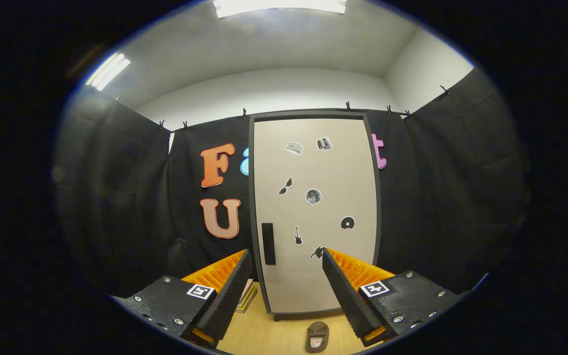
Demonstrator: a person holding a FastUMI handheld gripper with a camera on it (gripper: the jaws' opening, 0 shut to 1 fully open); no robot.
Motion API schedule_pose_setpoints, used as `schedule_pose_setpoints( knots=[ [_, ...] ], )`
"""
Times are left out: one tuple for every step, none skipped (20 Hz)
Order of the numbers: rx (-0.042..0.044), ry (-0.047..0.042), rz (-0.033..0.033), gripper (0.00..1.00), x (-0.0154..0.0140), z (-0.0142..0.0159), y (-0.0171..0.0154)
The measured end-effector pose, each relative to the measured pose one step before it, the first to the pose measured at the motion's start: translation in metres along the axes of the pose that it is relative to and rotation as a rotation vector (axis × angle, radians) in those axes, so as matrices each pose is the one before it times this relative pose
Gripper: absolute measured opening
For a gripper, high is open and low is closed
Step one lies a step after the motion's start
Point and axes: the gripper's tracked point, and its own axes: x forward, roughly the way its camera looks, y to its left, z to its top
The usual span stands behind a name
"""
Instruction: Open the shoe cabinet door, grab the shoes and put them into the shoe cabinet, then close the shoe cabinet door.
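My 1 camera rides on my gripper and looks forward along its 2 fingers, which stand apart in the lower part of the view. It faces the tall beige shoe cabinet door with the dark frame nearly straight on, from a short way back and low, tilted a little upward so that the white ceiling with its light panels comes in. The pale wooden floor lies just below the fingers, with a small brown shoe between them

Your gripper's parted fingers hide part of the books; the shoe is cut off below.
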Motion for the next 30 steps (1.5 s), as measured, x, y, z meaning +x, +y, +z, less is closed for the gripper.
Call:
schedule_pose_setpoints(
  knots=[
    [0.00039,0.00172,0.00156,0.92,0.00704,-0.00245,0.00424],
    [-0.00200,0.00141,0.00047,0.92,0.00708,-0.00167,0.00387],
    [-0.00281,0.00256,-0.00152,0.92,0.00703,-0.00270,0.00408],
    [-0.00099,0.00224,-0.00266,0.92,0.00770,-0.00328,0.00446],
    [0.00078,0.00194,-0.00079,0.92,0.00670,-0.00274,0.00346],
    [-0.00203,0.00224,-0.00105,0.92,0.00759,-0.00289,0.00450],
    [-0.00444,0.00530,-0.00449,0.92,0.00755,-0.00335,0.00198],
    [-0.00304,0.00212,-0.00283,0.92,0.00653,-0.00159,0.00241],
    [-0.00096,-0.00152,-0.00234,0.92,0.00708,-0.00178,0.00384],
    [0.00010,-0.00072,-0.00302,0.92,0.00800,0.00010,0.00216],
    [0.00107,0.00103,-0.00213,0.92,0.00612,-0.00144,0.00152],
    [0.00318,0.00364,-0.00032,0.92,0.00712,-0.00219,0.00176],
    [0.00345,0.00477,0.00093,0.92,0.00764,-0.00244,0.00192],
    [0.00230,0.00033,0.00047,0.92,0.00736,-0.00178,0.00099],
    [0.00110,0.00098,-0.00081,0.92,0.00679,-0.00207,0.00002],
    [0.00183,0.00224,-0.00266,0.92,0.00739,-0.00249,-0.00052],
    [0.00392,0.00684,0.00019,0.92,0.00840,-0.00386,-0.00016],
    [0.00499,0.00244,0.00706,0.92,0.00808,-0.00268,0.00083],
    [0.00475,0.00478,0.00377,0.92,0.00767,-0.00269,0.00120],
    [0.00389,0.00793,0.00019,0.92,0.00821,-0.00383,0.00009],
    [0.00071,0.00388,0.00232,0.91,0.00735,-0.00393,0.00029],
    [-0.00195,0.00481,0.00383,0.91,0.00971,-0.00426,0.00102],
    [-0.00008,0.01197,0.00225,0.90,0.01052,-0.00548,-0.00002],
    [0.00240,0.01359,-0.00153,0.90,0.00940,-0.00528,0.00057],
    [0.00275,0.01038,-0.00103,0.89,0.00801,-0.00372,0.00084],
    [-0.00133,0.00247,-0.00311,0.88,0.00786,-0.00182,0.00084],
    [-0.00510,-0.00427,-0.00434,0.86,0.00806,-0.00095,-0.00001],
    [-0.00756,-0.00330,-0.00667,0.85,0.00855,-0.00154,0.00011],
    [-0.00764,-0.00146,-0.00800,0.81,0.00652,-0.00222,0.00074],
    [-0.00879,0.00495,0.00008,0.79,0.00689,-0.00323,0.00241]
  ],
)
